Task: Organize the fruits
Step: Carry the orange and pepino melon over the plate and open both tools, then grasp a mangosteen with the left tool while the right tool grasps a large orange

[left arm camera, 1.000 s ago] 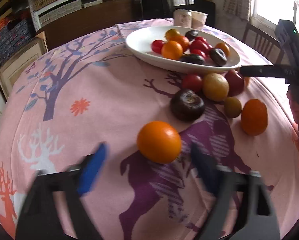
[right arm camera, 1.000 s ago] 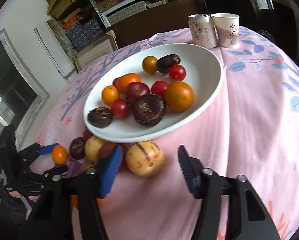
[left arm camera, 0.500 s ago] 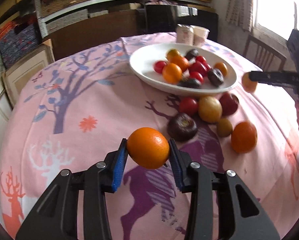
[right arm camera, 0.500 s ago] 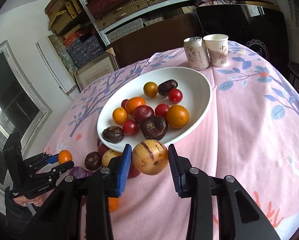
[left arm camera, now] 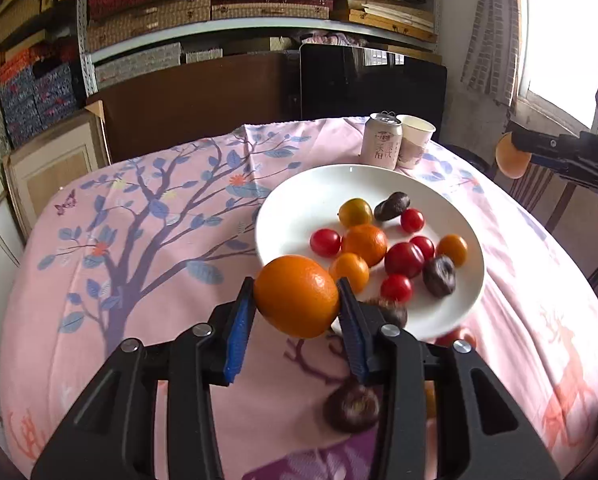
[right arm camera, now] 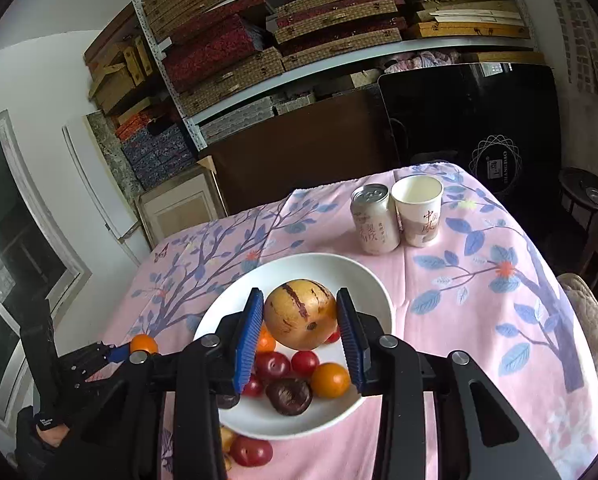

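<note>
My left gripper (left arm camera: 297, 312) is shut on an orange (left arm camera: 297, 296) and holds it in the air near the front left rim of the white plate (left arm camera: 299, 196). My right gripper (right arm camera: 300, 334) is shut on a yellow fruit with brown stripes (right arm camera: 300, 314) and holds it above the plate (right arm camera: 363, 276). The plate holds several small tomatoes, oranges and dark fruits. In the right wrist view the left gripper and its orange (right arm camera: 143, 343) show at the far left. In the left wrist view the right gripper's fruit (left arm camera: 509, 156) shows at the far right.
A drink can (right arm camera: 374, 220) and a paper cup (right arm camera: 419, 210) stand behind the plate. Loose fruits lie on the pink tablecloth in front of the plate: a dark one (left arm camera: 351, 406) and a red one (right arm camera: 251, 450). A chair (left arm camera: 539, 188) stands at the right.
Both grippers have closed on their fruits, lifted them off the cloth and carried them up toward the plate. The right one now hangs over the plate.
</note>
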### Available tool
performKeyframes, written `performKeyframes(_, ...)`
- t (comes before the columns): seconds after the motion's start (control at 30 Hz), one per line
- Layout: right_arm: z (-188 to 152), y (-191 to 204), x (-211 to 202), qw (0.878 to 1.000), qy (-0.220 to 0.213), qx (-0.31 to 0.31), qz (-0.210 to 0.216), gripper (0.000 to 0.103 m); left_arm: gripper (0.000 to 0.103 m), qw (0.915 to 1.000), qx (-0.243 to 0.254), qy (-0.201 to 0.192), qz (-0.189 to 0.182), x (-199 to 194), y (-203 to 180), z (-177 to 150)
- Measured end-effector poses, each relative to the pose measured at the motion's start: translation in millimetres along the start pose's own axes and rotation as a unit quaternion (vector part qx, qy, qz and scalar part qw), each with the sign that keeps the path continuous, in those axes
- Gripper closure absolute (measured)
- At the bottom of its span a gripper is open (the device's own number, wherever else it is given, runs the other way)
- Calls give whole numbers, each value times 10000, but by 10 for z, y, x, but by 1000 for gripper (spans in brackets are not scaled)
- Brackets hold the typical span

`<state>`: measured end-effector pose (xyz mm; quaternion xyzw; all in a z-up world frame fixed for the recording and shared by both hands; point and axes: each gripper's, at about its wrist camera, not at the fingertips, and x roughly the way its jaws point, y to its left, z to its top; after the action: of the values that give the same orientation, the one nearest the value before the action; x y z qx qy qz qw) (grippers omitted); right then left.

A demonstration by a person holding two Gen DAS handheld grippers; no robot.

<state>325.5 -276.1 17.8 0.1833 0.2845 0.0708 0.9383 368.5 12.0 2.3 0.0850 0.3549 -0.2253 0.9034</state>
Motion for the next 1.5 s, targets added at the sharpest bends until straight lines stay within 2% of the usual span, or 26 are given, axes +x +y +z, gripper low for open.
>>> performKeyframes(0.1, 43, -137, 243, 9992, 202, 267, 197, 65, 63, 9997, -126, 112, -157, 265, 11, 46)
performKeyframes(0.23, -70, -220, 574, 9988, 424, 161, -204, 65, 63, 9977, -526, 291, -317, 519, 54, 33)
performKeyframes(0.33, -155, -302, 761, 9962, 763, 315, -263, 65, 63, 9978, -514, 344, -232, 588, 40, 17)
performKeyframes(0.47, -196, -309, 797, 9958, 759, 417, -310, 64, 63, 9988, -359, 321, -97, 615, -8, 29)
performKeyframes(0.5, -189, -323, 773, 9955, 705, 504, -371, 46, 61, 9984, -419, 320, -195, 617, -1, 42)
performKeyframes(0.53, -179, -337, 735, 9953, 656, 576, -424, 10, 54, 9978, -526, 325, -251, 616, 9, 53)
performKeyframes(0.57, -166, -339, 673, 9950, 594, 607, -529, 3, 21, 9974, -634, 267, -215, 594, 19, 68)
performKeyframes(0.6, -147, -333, 595, 9953, 490, 563, -620, 3, 5, 9974, -701, 98, -89, 543, 23, 80)
performKeyframes(0.67, -107, -272, 423, 9963, 349, 373, -688, 3, 5, 9973, -679, -277, 98, 403, 9, 87)
performKeyframes(0.7, -92, -239, 325, 9968, 296, 317, -670, 3, 5, 9975, -626, -329, 88, 345, -4, 87)
performKeyframes(0.8, -144, -69, 31, 9987, 202, 64, -464, 3, 4, 9987, -468, -209, -68, 159, -46, 31)
performKeyframes(0.87, -297, 96, -105, 9980, 393, -304, -378, 3, 4, 9994, -294, -150, -56, 4, -83, -92)
performKeyframes(0.97, -697, 330, -231, 9936, 723, -818, -297, 3, 4, 9997, 102, -33, 196, -189, -168, -334)
performKeyframes(1.03, -965, 453, -305, 9903, 737, -1128, -348, 3, 4, 9977, 393, 304, 458, -227, -233, -530)
performKeyframes(1.13, -1334, 664, -324, 9848, 836, -1502, -261, 3, 4, 9958, 759, 371, 352, -272, -318, -747)
performKeyframes(1.23, -1581, 909, -231, 9735, 1122, -1989, -101, 3, 4, 9923, 1076, 445, 428, -210, -413, -857)
performKeyframes(1.3, -1725, 1070, -146, 9639, 1228, -2354, -192, 3, 5, 9915, 1155, 460, 386, -138, -447, -887)
performKeyframes(1.37, -1814, 1151, -110, 9569, 1111, -2643, -475, 4, 4, 9892, 1246, 543, 558, -37, -475, -912)
performKeyframes(1.43, -1837, 1145, -61, 9560, 1135, -2648, -550, 4, 4, 9883, 1274, 572, 610, 34, -475, -925)
performKeyframes(1.5, -1826, 1052, 8, 9630, 1319, -2303, -468, 4, 4, 9884, 1250, 634, 586, 104, -463, -929)
